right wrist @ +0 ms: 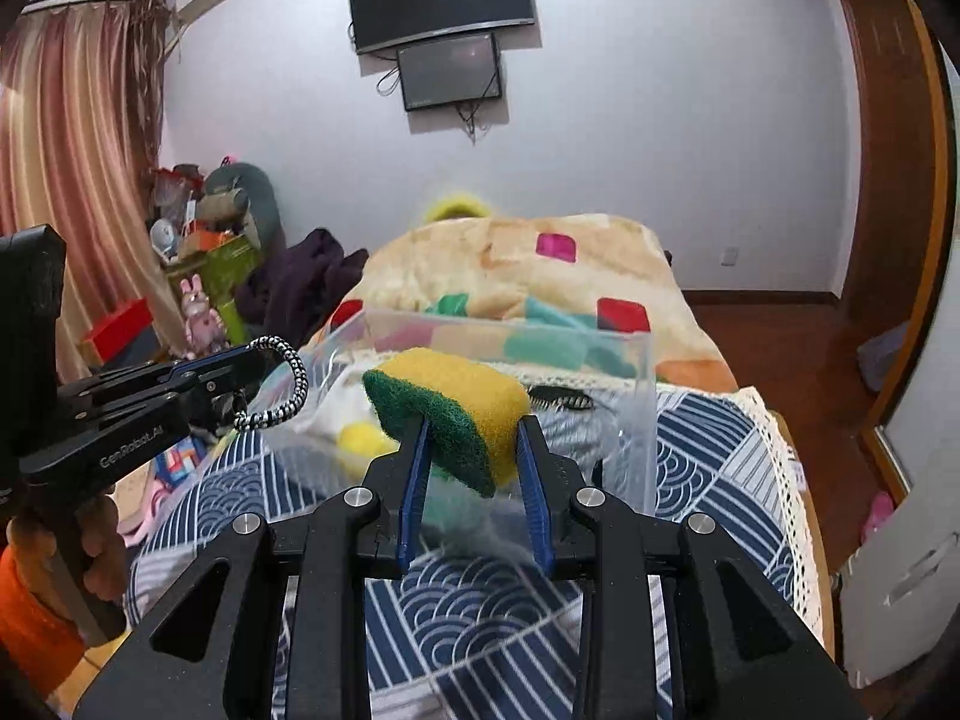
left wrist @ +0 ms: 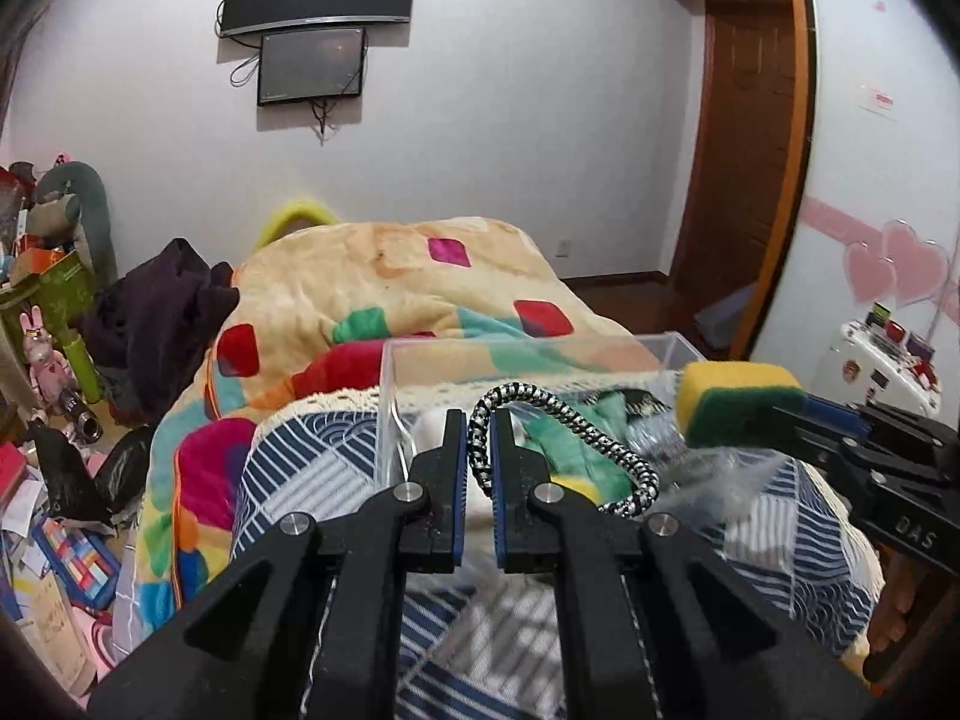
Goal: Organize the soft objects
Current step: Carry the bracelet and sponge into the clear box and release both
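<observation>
Left wrist view: nearest the lens, the left gripper (left wrist: 478, 420) has its jaws drawn narrow on a black-and-white braided cord (left wrist: 564, 420), pinched near one end so the rest loops up and trails right over the clear plastic box (left wrist: 396, 360). The grip near the end probably lets the slack drop into the box. The box sits on a blue-and-white patterned cloth (left wrist: 312, 474) on the bed, with a colourful fleece blanket (left wrist: 384, 282) heaped behind. At right, the right gripper (left wrist: 798, 414) carries a yellow-and-green sponge (left wrist: 738, 402) level with the box rim. The box's contents are blurred; green and white soft shapes and a yellow ball (left wrist: 579, 487) show, little more.

Right wrist view: closest, the right gripper (right wrist: 471, 420) jaws stand fairly wide apart, clamped on the sponge (right wrist: 447, 411) across its width, scouring side turned down-left, held just before the box (right wrist: 642, 420), seemingly for release inside. The sponge hides much of the interior. The left gripper (right wrist: 255, 354) enters from the left, its cord (right wrist: 288, 390) curling down outside the box's near corner. A hand (right wrist: 90, 540) is cut off at the edge.
</observation>
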Demonstrator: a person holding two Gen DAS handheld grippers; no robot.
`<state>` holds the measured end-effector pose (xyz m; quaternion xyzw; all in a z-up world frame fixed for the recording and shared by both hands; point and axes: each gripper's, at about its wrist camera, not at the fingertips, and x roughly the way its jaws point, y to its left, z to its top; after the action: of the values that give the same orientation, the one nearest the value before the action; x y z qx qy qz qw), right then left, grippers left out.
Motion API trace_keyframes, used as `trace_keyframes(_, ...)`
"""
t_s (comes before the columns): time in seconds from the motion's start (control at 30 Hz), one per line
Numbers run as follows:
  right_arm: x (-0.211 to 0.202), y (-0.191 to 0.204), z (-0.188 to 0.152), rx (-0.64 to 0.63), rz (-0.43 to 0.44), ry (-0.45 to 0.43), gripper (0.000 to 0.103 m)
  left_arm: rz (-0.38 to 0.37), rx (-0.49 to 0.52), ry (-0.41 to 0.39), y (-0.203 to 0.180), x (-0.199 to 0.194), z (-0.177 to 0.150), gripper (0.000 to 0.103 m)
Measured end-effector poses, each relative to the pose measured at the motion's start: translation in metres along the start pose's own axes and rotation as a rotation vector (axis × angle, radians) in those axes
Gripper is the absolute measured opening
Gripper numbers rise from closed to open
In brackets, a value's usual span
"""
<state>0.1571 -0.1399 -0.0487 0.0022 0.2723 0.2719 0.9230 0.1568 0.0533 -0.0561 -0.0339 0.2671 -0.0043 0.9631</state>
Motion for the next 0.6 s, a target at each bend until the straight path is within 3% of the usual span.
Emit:
trace_keyframes(0.4,0.035,-0.010,0.002,0.063,-0.001,0.054,0.026,0.082,-0.021,0.079,0.006,0.065,0.003,0.006)
trace_keyframes(0.6,0.042,-0.009,-0.008,0.067,0.022,0.092,0.027,0.081,-0.012,0.139,0.005,0.085,-0.005,0.006)
